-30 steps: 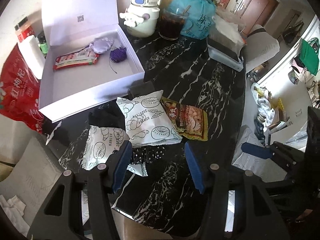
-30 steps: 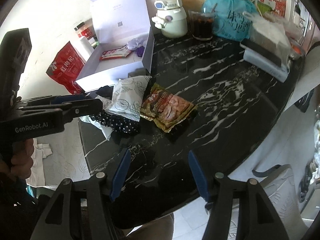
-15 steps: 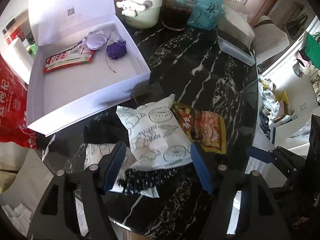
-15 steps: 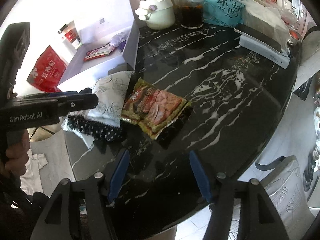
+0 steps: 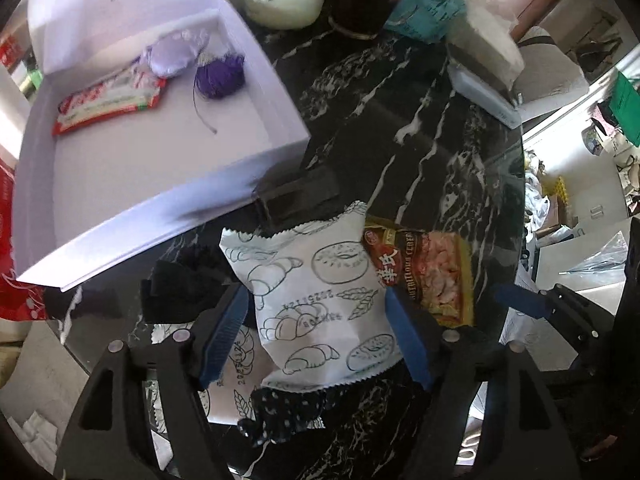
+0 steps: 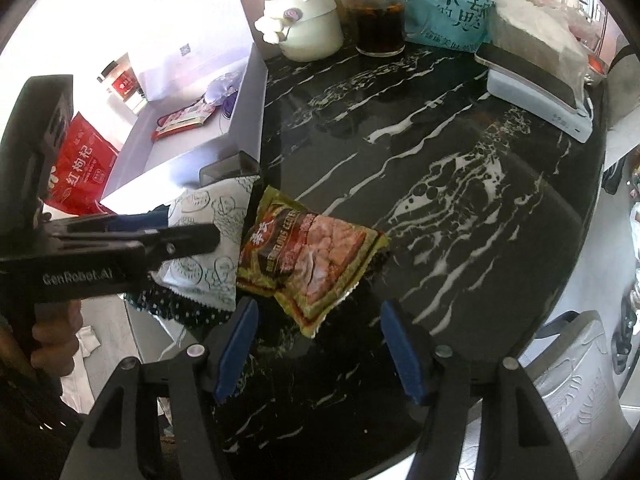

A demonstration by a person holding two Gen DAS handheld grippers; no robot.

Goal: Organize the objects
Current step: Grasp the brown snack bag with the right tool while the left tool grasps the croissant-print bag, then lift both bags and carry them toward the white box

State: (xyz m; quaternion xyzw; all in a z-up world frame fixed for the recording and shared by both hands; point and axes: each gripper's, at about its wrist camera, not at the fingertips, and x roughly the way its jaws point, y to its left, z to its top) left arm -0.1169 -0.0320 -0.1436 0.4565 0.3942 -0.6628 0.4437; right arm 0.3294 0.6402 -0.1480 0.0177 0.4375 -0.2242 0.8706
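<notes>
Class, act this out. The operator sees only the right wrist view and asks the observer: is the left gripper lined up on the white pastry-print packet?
Observer: Yes. The left gripper straddles the white packet, one finger on each side. Its jaws have just been opening and are not pressing.
Operator: Anything under it?
Observer: A second white packet lies partly beneath.
Operator: Room in the box?
Observer: The box floor nearest the packets is bare.
</notes>
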